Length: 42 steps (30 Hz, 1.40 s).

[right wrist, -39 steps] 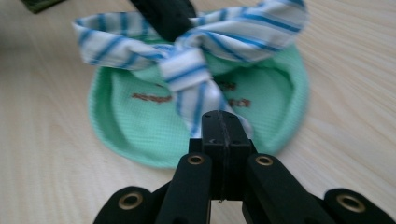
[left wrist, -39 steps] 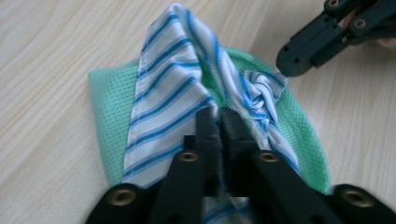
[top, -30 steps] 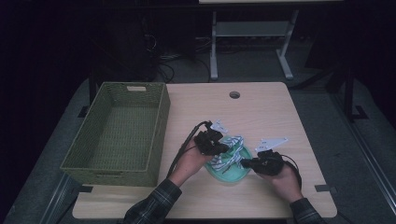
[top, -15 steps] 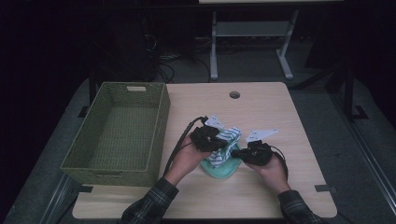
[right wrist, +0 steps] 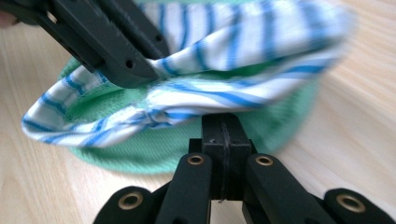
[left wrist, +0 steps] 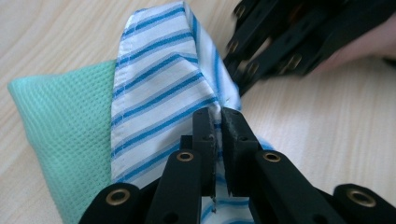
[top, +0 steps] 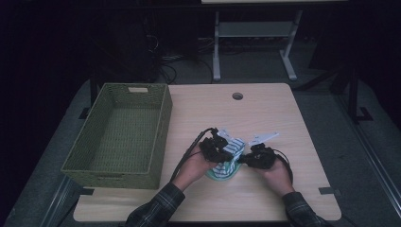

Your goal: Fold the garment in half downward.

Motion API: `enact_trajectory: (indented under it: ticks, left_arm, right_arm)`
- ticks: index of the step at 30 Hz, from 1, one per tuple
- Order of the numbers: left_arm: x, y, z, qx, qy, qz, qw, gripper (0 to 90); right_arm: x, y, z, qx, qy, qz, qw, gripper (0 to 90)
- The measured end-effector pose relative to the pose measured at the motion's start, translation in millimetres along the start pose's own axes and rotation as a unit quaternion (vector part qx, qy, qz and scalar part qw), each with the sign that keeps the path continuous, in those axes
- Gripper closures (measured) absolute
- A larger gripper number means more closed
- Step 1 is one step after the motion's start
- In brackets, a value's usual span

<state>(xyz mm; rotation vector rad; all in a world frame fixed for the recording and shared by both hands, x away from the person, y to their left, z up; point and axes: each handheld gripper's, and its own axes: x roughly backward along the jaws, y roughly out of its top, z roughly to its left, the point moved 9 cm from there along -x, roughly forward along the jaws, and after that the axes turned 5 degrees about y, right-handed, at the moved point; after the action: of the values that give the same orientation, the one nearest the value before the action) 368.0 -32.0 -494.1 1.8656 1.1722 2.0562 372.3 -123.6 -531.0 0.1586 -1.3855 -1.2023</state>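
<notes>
On the bench (top: 283, 113), right of the green basket (top: 118, 132), lay the striped cloth (left wrist: 163, 88) over a green one (left wrist: 60, 130). Left hand-held gripper (left wrist: 217, 116), jaws just easing apart, pinched its fold; right hand-held gripper (right wrist: 223, 122) clamped its edge.

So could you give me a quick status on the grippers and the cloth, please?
Left gripper jaws just easing open, striped cloth pinched between. Right gripper shut on striped cloth's edge. Green cloth underneath. Wicker basket stands apart.
</notes>
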Motion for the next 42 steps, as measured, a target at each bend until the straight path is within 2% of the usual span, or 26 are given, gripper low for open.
enact_trajectory:
  ticks: [1, 3, 6, 7, 8, 11, 12, 15, 16, 17, 21, 25, 26, 29, 30, 31, 33, 35, 36, 39, 41, 42]
  left_arm:
    - [-2.8, -2.2, 0.9, 0.003, 0.001, 0.004, 1.0000, 83.5]
    - [-4.6, -3.3, 0.8, 0.005, 0.000, 0.004, 1.0000, 82.5]
    - [-5.7, -4.6, 0.5, 0.007, -0.002, 0.005, 1.0000, 69.9]
    - [-4.2, -3.9, 0.2, 0.005, -0.002, 0.004, 1.0000, 69.9]
    - [-1.9, -1.8, -1.1, 0.010, 0.002, -0.005, 0.9999, 63.4]
    - [10.9, 1.8, -4.7, 0.007, -0.004, -0.024, 0.9997, 61.4]
    - [19.4, 1.9, -7.4, 0.013, -0.004, -0.039, 0.9992, 61.8]
    - [27.1, -1.8, -9.3, 0.014, -0.006, -0.044, 0.9989, 65.9]
    - [30.5, -5.0, -10.7, 0.017, -0.007, -0.046, 0.9988, 73.5]
    - [32.2, -7.4, -10.7, 0.016, -0.006, -0.045, 0.9988, 73.5]
    - [34.1, -19.7, -15.4, 0.028, -0.010, -0.050, 0.9983, 89.5]
    - [30.4, -27.0, -24.7, 0.033, -0.019, -0.054, 0.9978, 89.6]
    - [25.2, -29.6, -31.0, 0.025, -0.020, -0.048, 0.9983, 89.5]
    - [17.1, -33.1, -36.0, 0.019, -0.024, -0.034, 0.9990, 89.4]
    - [12.6, -35.6, -37.4, 0.012, -0.023, -0.025, 0.9994, 89.3]
    - [4.9, -41.5, -38.1, 0.002, -0.019, -0.004, 0.9998, 89.3]
    - [-0.2, -45.8, -39.3, 0.003, -0.018, 0.010, 0.9998, 89.3]
    - [-0.8, -48.0, -38.5, -0.004, -0.016, 0.017, 0.9997, 89.3]
    - [-1.9, -50.0, -36.3, -0.009, -0.003, 0.024, 0.9997, 89.3]
    - [-3.4, -53.6, -32.4, -0.016, 0.007, 0.034, 0.9993, 89.4]
    - [-3.8, -53.5, -31.6, -0.003, 0.001, 0.029, 0.9996, 89.4]
    - [-3.3, -53.8, -31.2, -0.006, 0.003, 0.031, 0.9995, 89.3]
  right_arm:
    - [8.6, -1.2, -4.7, -0.009, -0.008, -0.005, 0.9999, 90.0]
    - [12.8, -1.3, -7.5, -0.009, -0.013, -0.009, 0.9998, 90.0]
    - [28.0, 1.6, -15.9, -0.010, -0.028, -0.023, 0.9993, 90.0]
    - [28.0, 1.6, -15.9, -0.010, -0.028, -0.023, 0.9993, 90.0]
    - [33.7, 5.4, -18.0, -0.008, -0.031, -0.031, 0.9990, 90.0]
    - [40.1, 11.1, -20.2, -0.004, -0.039, -0.039, 0.9985, 90.0]
    - [44.6, 18.9, -21.0, 0.001, -0.040, -0.050, 0.9980, 90.0]
    - [45.2, 26.2, -20.0, 0.007, -0.038, -0.053, 0.9978, 90.0]
    - [41.5, 32.8, -18.3, 0.014, -0.037, -0.053, 0.9978, 90.0]
    - [41.5, 32.8, -18.3, 0.014, -0.037, -0.053, 0.9978, 90.0]
    - [35.1, 41.8, -17.4, 0.025, -0.037, -0.052, 0.9977, 90.0]
    - [29.6, 48.2, -17.5, 0.030, -0.035, -0.053, 0.9976, 90.0]
    - [25.4, 47.4, -19.3, 0.028, -0.035, -0.045, 0.9980, 90.0]
    - [19.6, 43.4, -22.7, 0.024, -0.036, -0.038, 0.9984, 90.0]
    - [13.5, 37.0, -26.4, 0.017, -0.037, -0.028, 0.9988, 90.0]
    - [10.6, 33.2, -28.1, 0.011, -0.037, -0.022, 0.9990, 90.0]
    - [5.4, 25.6, -33.0, 0.005, -0.039, -0.011, 0.9992, 90.0]
    - [3.4, 21.9, -35.3, 0.003, -0.039, -0.006, 0.9992, 90.0]
    - [0.7, 16.5, -38.1, -0.003, -0.038, -0.003, 0.9993, 90.0]
    - [1.3, 14.5, -39.2, -0.006, -0.039, -0.003, 0.9992, 90.0]
    - [1.0, 12.7, -40.1, -0.002, -0.042, 0.003, 0.9991, 90.0]
    - [0.1, 7.8, -40.8, -0.004, -0.044, 0.012, 0.9990, 90.0]
